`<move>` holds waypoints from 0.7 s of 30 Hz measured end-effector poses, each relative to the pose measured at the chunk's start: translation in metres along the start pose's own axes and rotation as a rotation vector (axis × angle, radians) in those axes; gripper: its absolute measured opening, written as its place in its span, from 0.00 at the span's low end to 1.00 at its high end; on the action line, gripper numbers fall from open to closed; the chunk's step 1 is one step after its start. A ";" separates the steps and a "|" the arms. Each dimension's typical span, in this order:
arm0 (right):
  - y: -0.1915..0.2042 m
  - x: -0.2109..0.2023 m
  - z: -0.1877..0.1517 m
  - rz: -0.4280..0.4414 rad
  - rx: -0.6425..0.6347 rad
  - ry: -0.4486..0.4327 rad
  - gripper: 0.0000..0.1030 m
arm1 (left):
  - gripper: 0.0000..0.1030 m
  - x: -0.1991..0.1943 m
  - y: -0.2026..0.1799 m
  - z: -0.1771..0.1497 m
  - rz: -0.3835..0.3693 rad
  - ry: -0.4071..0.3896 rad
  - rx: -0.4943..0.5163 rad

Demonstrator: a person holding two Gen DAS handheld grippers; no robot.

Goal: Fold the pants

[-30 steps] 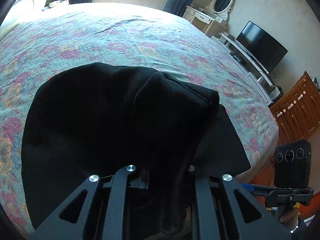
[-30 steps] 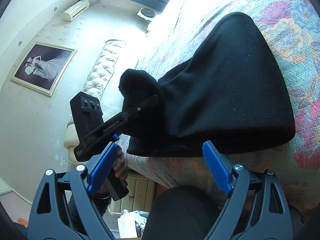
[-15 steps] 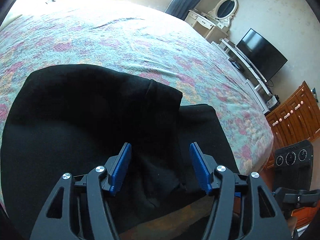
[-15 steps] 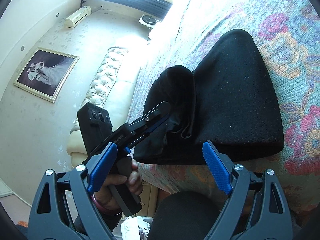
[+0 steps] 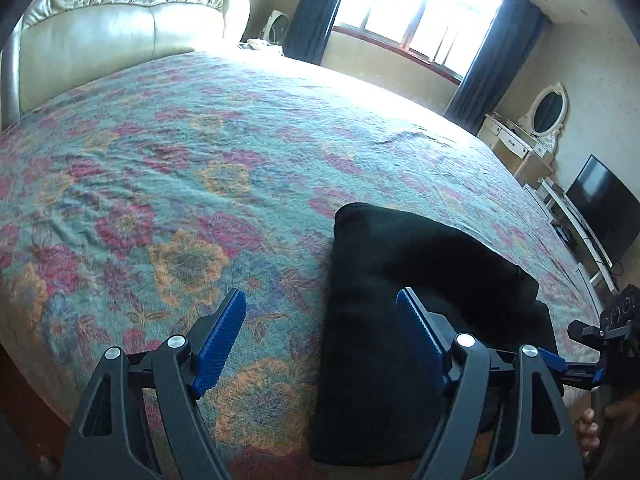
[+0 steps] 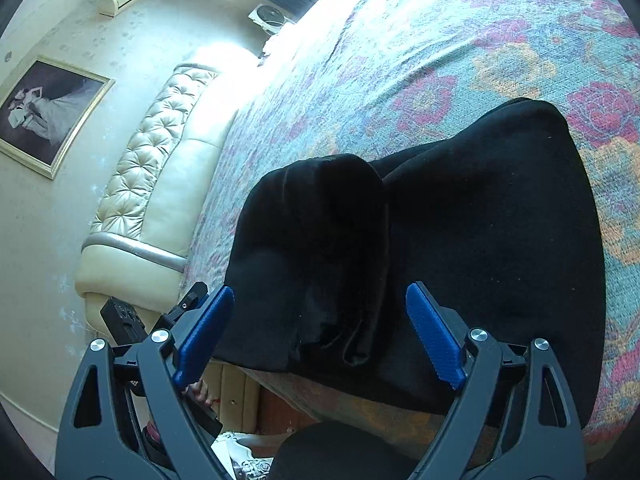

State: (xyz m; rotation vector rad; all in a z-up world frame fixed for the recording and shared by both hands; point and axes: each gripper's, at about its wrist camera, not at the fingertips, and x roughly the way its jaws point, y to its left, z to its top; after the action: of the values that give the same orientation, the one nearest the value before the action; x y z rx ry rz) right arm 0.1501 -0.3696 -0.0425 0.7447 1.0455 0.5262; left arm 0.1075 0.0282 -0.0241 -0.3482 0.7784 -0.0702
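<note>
The black pants (image 5: pixel 404 280) lie folded in a thick pile near the front edge of the bed. My left gripper (image 5: pixel 320 336) hangs over the bedspread at the pile's left edge. Its jaws are opening, and the blue pads (image 5: pixel 220 340) press on nothing. In the right wrist view the pants (image 6: pixel 480 220) show a top layer doubled over on the left side. My right gripper (image 6: pixel 320 336) stands open just above the pile's near edge, holding nothing. The left gripper's body (image 6: pixel 132 320) shows low at the left, and the right gripper's body (image 5: pixel 616 320) shows at the far right.
A floral bedspread (image 5: pixel 180 168) covers the wide bed, with a tufted cream headboard (image 5: pixel 120 12) at the back left. A window (image 5: pixel 420 12), a dressing table with an oval mirror (image 5: pixel 548 112) and a television (image 5: pixel 600 208) line the far right.
My left gripper let go of the pants, opened wide and swung left toward the headboard. The released layer dropped onto the pile. My right gripper moved closer over the pants and stayed open.
</note>
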 end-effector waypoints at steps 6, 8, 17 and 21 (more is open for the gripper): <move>0.002 0.037 0.002 -0.123 0.007 0.049 0.86 | 0.74 0.017 0.009 -0.017 -0.062 0.050 -0.096; 0.006 0.043 0.002 -0.106 -0.001 0.056 0.86 | 0.74 0.016 0.009 -0.018 -0.071 0.053 -0.104; 0.008 0.066 -0.001 -0.116 -0.058 0.114 0.22 | 0.75 0.020 0.012 -0.020 -0.088 0.054 -0.108; 0.012 0.054 -0.002 -0.054 -0.065 0.083 0.14 | 0.75 0.016 0.005 -0.016 -0.098 0.044 -0.058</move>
State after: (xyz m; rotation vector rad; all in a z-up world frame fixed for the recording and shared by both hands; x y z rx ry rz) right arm 0.1705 -0.3234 -0.0650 0.6400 1.1179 0.5458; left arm 0.1072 0.0254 -0.0472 -0.4412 0.8074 -0.1477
